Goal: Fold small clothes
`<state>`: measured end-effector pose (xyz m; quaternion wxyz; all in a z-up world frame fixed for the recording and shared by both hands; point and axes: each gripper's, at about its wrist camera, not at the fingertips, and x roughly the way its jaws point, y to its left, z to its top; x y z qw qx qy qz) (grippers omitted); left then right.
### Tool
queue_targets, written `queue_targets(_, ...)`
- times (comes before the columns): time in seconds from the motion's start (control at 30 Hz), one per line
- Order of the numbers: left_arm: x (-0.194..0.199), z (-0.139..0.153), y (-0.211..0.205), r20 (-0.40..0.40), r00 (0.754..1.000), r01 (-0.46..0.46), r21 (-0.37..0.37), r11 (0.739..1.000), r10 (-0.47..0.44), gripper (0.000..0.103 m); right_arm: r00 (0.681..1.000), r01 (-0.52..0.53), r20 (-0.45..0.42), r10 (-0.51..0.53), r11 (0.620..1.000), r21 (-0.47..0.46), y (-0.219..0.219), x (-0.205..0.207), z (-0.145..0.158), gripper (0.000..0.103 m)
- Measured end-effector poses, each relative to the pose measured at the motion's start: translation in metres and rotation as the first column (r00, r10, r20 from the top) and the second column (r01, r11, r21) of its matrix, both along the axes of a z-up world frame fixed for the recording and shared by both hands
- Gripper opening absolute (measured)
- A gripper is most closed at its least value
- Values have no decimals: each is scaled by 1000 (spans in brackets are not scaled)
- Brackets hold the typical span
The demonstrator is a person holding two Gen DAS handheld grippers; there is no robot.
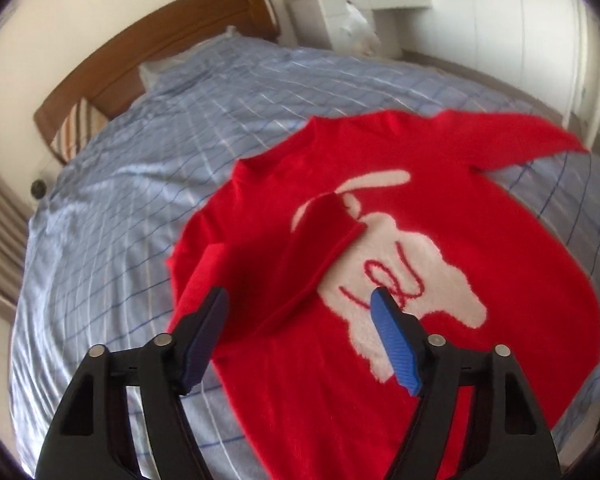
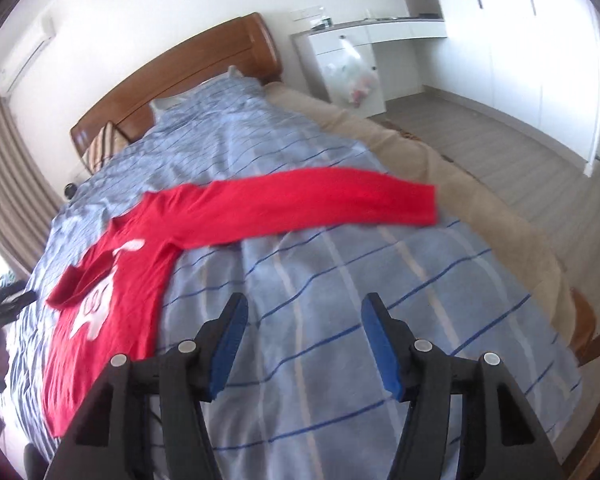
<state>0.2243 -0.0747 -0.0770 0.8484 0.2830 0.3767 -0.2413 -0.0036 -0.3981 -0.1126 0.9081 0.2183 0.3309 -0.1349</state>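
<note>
Red sweater on bed: unfolded sleeve extends rightward, ahead of the right gripper; left gripper over the body. Both jaws released, empty.

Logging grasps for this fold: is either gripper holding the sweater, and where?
Nothing is held. The left gripper hangs open above the red sweater; the right gripper is open over the bedspread.

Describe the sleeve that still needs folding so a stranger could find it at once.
Start at the bed with the blue striped duvet; the red sweater lies on it. From its shoulder, the straight sleeve stretches flat toward the tan mattress edge. The other sleeve is already folded across the white chest design.
</note>
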Motion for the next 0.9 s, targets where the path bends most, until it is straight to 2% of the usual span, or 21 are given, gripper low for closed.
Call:
queue_targets(0.07,15,-22,-24,-36,998,48,80,996,-45,59,999,-36,11,36,999,2,24,-3,-11,59)
queue_targets(0.13,26,-41,-41,-53,996,80,137,987,-74,56,998,-60,19,60,998,0,42,-5,-20,59)
queue_targets(0.17,31,-48,-47,-54,995,91,158,983,-83,51,997,-71,18,71,997,-1,49,-5,-24,59)
queue_targets(0.3,49,-69,-60,-80,993,103,179,978,-90,42,994,-111,7,111,994,-12,69,-8,-38,59)
queue_targets(0.33,54,-69,-59,-88,993,97,160,982,-84,38,993,-122,4,122,992,-12,72,-9,-41,59)
queue_targets(0.37,60,-69,-58,-111,991,83,128,988,-69,23,991,-132,0,132,991,-13,75,-9,-43,59)
queue_targets(0.43,71,-63,-49,-153,988,18,59,998,-9,3,990,-144,11,144,990,-14,80,-11,-42,59)
queue_targets(0.5,74,-43,-29,-147,988,-50,-45,998,43,3,988,-151,25,152,988,-36,84,-11,-41,59)
queue_targets(0.57,76,-16,8,-140,982,-149,-175,973,125,3,987,-153,35,155,986,-58,87,-12,-39,59)
queue_targets(0.63,77,15,63,-138,959,-278,-306,911,246,3,986,-155,43,159,985,-74,89,-12,-37,59)
queue_targets(0.67,76,27,96,-141,936,-353,-359,864,324,3,986,-155,47,159,985,-80,90,-12,-37,59)
queue_targets(0.7,74,37,132,-151,901,-431,-403,808,406,3,986,-154,50,159,984,-84,91,-12,-37,59)
queue_targets(0.77,70,46,201,-165,804,-578,-446,683,572,3,986,-156,52,161,984,-85,92,-11,-37,59)
queue_targets(0.83,63,40,264,-180,676,-706,-433,560,714,3,985,-160,46,164,984,-84,94,-10,-39,59)
queue_targets(0.9,56,22,315,-252,549,-803,-423,419,797,3,984,-169,42,173,981,-91,97,-9,-40,59)
